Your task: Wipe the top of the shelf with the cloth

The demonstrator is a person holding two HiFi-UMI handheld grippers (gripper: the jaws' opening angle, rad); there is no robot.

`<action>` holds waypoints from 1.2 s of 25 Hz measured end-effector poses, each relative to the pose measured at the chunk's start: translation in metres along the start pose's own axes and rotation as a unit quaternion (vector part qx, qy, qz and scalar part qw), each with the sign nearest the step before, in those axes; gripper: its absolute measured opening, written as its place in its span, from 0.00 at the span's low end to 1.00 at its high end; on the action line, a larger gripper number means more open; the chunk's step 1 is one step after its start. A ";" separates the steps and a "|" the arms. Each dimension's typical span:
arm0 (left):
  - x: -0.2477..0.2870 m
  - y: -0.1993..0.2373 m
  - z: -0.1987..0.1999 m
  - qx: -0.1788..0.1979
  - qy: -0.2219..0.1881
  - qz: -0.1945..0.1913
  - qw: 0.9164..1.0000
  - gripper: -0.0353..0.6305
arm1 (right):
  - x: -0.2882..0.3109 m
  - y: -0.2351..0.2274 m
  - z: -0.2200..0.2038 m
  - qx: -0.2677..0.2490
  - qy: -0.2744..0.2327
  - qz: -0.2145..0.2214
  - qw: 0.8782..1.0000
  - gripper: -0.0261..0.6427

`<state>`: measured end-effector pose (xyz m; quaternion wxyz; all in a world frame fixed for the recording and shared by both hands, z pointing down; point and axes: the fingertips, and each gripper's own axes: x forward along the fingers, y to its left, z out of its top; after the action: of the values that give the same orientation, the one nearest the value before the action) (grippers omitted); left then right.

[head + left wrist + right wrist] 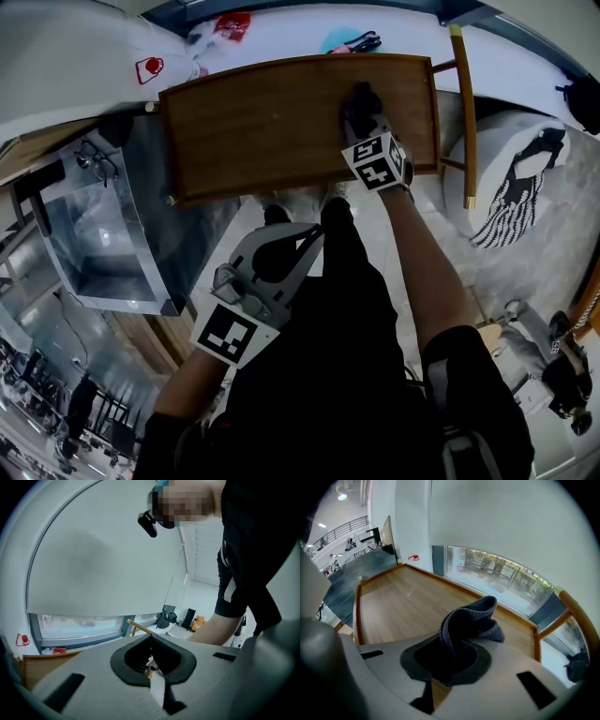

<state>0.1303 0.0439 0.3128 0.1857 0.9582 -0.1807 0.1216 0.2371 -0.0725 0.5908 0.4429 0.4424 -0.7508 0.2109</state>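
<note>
Right gripper point(362, 111) pinches cloth point(471, 620), bunched end seemingly pointing across shelf point(253, 122)

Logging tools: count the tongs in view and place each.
2. The right tongs are over the shelf top near its right end, shut on the dark cloth. The left tongs hang shut and empty in front of the shelf. None seem hidden.

No words, numbers or brand names can be read. Black-and-white square patterns mark the cube point(232, 336) behind the left gripper point(305, 239) jaws and the cube point(377, 161) behind the right gripper point(361, 98) jaws. A small red emblem point(148, 67), illegible, sits far left of the right jaws.
</note>
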 end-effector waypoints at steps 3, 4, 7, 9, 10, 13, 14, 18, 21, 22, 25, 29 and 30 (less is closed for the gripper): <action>0.014 -0.007 0.001 0.006 0.006 -0.013 1.000 0.08 | -0.007 -0.020 -0.013 0.015 0.002 -0.013 1.000 0.10; 0.019 -0.009 0.002 0.009 0.007 -0.017 1.000 0.08 | -0.009 -0.026 -0.017 0.019 0.002 -0.017 1.000 0.10; 0.031 -0.014 0.004 0.014 0.014 -0.027 0.999 0.08 | -0.015 -0.041 -0.029 0.032 0.004 -0.026 0.999 0.10; 0.039 -0.018 0.006 0.016 0.015 -0.032 0.999 0.08 | -0.019 -0.051 -0.036 0.039 0.005 -0.031 0.999 0.10; 0.043 -0.020 0.007 0.016 0.015 -0.035 0.999 0.08 | -0.021 -0.055 -0.039 0.043 0.005 -0.034 0.998 0.10; 0.053 -0.025 0.009 0.015 0.017 -0.043 0.999 0.08 | -0.026 -0.067 -0.049 0.057 0.006 -0.042 0.997 0.10; 0.057 -0.026 0.010 0.016 0.018 -0.046 0.999 0.08 | -0.028 -0.071 -0.051 0.060 0.006 -0.045 0.997 0.10; 0.065 -0.031 0.011 0.018 0.020 -0.053 0.998 0.08 | -0.033 -0.084 -0.060 0.067 0.009 -0.056 0.996 0.10; 0.066 -0.032 0.014 0.019 0.019 -0.054 0.998 0.08 | -0.038 -0.091 -0.063 0.073 0.008 -0.064 0.995 0.10; 0.065 -0.031 0.015 0.020 0.019 -0.054 0.998 0.08 | -0.040 -0.093 -0.061 0.075 0.004 -0.065 0.995 0.10; 0.060 -0.025 0.018 0.024 0.014 -0.048 0.998 0.08 | -0.053 -0.092 -0.049 0.081 -0.014 -0.069 0.994 0.10; 0.040 -0.015 0.022 0.021 0.004 -0.031 0.999 0.08 | -0.077 -0.073 -0.013 0.069 -0.050 -0.060 0.995 0.10; 0.034 -0.011 0.023 0.021 0.001 -0.025 0.999 0.08 | -0.082 -0.064 -0.001 0.062 -0.059 -0.054 0.995 0.10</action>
<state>0.1689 0.0343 0.2985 0.1690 0.9659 -0.1537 0.1220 0.3102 -0.0657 0.5163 0.3806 0.5205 -0.7361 0.2060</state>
